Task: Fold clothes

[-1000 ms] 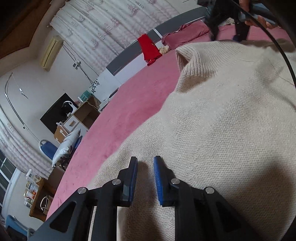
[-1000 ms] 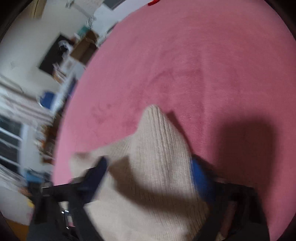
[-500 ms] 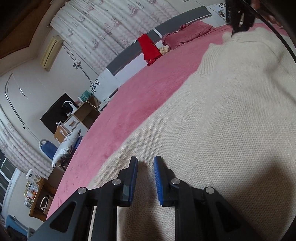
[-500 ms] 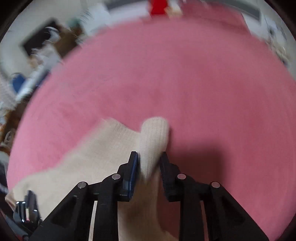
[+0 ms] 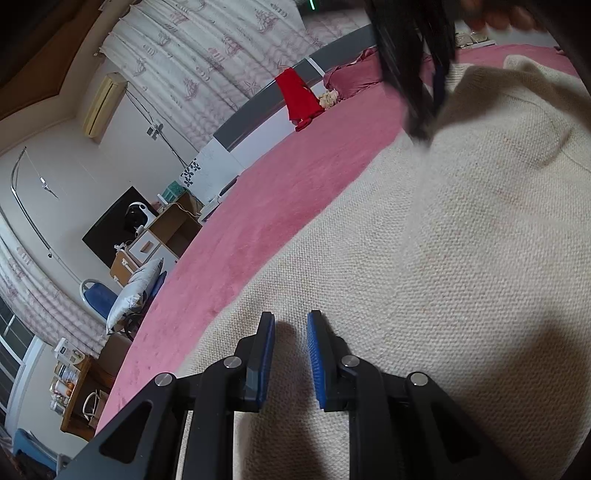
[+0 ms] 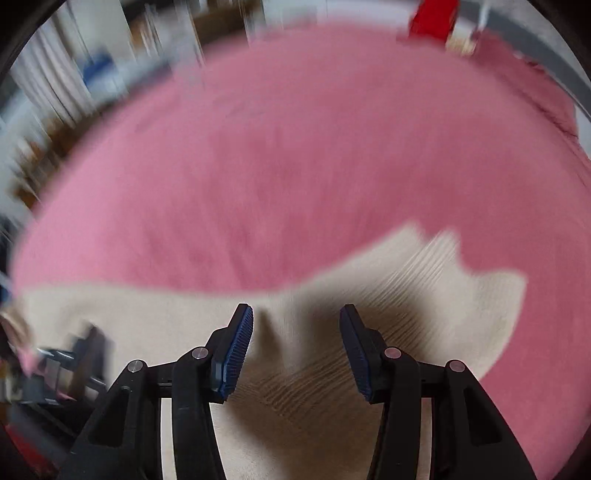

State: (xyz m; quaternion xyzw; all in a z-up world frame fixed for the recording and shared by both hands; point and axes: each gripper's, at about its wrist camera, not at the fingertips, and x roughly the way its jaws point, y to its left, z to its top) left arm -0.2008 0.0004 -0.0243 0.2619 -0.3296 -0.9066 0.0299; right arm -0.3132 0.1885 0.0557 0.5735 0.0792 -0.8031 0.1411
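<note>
A cream knitted sweater [image 5: 443, 240] lies spread on a pink bed cover [image 5: 277, 192]. My left gripper [image 5: 290, 332] rests low over its near part; a narrow gap shows between the pads with no cloth in it. My right gripper [image 6: 295, 317] points steeply down over the sweater [image 6: 303, 387], and its jaws are opening with nothing pinched between them. A ribbed end [image 6: 436, 258] of the sweater lies just beyond it on the pink cover [image 6: 295, 166]. In the left wrist view the right gripper [image 5: 424, 92] is a dark blur at the sweater's far edge.
A red garment [image 5: 297, 94] and a maroon pillow [image 5: 354, 75] sit at the far end of the bed by the headboard. Past the bed's left edge stand cabinets, a chair with a cushion [image 5: 133, 291] and shelves. A hand [image 5: 498, 18] shows at the top.
The right gripper, shut on the ribbed end half a second ago, has let it go, opened and swung sideways, closer in the left wrist view. The left gripper has not moved.
</note>
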